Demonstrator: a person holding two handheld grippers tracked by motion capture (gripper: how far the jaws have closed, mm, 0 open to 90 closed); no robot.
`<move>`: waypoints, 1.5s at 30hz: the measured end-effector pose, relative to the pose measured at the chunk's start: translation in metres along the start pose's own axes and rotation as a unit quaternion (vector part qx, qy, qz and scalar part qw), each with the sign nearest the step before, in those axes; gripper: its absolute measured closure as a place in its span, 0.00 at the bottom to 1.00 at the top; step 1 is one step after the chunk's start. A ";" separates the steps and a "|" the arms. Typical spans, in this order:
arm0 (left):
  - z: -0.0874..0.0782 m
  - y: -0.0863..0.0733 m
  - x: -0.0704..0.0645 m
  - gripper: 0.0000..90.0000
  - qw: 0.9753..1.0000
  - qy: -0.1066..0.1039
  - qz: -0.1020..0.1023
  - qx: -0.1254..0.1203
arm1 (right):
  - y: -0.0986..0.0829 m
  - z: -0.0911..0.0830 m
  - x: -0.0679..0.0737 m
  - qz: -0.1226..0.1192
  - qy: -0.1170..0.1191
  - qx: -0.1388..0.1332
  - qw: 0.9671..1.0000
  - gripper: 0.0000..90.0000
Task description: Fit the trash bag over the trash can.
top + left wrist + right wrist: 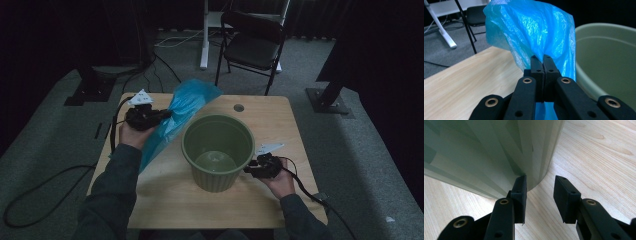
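Wooden table [165, 200], person seated at the near edge, a gripper in each hand.

Left gripper [159, 116]: jaws pressed together on a gathered fold of the blue plastic bag [177, 117]. Bag hangs slack, its length running from a peak at the far side down toward the person's left forearm.

Green ribbed bin [218, 150] stands upright mid-table, mouth open, nothing inside. It sits just beside the bag, to the right of the left gripper; in the left gripper view its rim [606, 27] is close on the right.

Right gripper [248, 170]: low against the bin's near right wall, jaws apart, nothing between them; one jaw tip looks to touch the ribbed side [486, 157].

Judgement: lining the bin means carrying the bag rightward and up over the rim. Left hand is nearer.

No brand, label or writing legible anywhere.
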State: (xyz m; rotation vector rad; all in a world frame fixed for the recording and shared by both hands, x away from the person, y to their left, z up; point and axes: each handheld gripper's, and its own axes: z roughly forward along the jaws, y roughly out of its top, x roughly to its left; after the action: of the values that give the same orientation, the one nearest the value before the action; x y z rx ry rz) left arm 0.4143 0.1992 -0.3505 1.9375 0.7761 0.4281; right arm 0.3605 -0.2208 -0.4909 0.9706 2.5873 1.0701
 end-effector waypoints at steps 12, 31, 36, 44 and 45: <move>0.001 0.024 -0.010 0.99 1.000 -0.013 0.014 -0.010 | 0.000 0.001 0.001 0.000 0.005 0.001 1.000 0.69; 0.018 0.053 -0.037 0.99 0.998 -0.047 0.036 -0.026 | 0.005 0.006 0.004 -0.007 0.009 0.001 1.000 0.69; 0.021 0.058 -0.044 0.99 0.997 -0.052 0.043 -0.027 | 0.006 0.006 0.004 -0.007 0.009 0.000 1.000 0.69; 0.031 0.064 -0.053 0.99 0.997 -0.061 0.048 -0.025 | 0.008 0.008 0.005 -0.010 0.010 0.000 1.000 0.69; 0.032 0.064 -0.054 0.99 0.996 -0.063 0.049 -0.025 | 0.008 0.008 0.005 -0.010 0.010 0.000 1.000 0.69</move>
State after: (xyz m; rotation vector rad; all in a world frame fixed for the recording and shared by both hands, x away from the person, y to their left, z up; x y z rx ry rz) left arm 0.4150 0.1201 -0.3076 1.9415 0.5854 0.3766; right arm 0.3633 -0.2087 -0.4909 0.9372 2.6073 1.0802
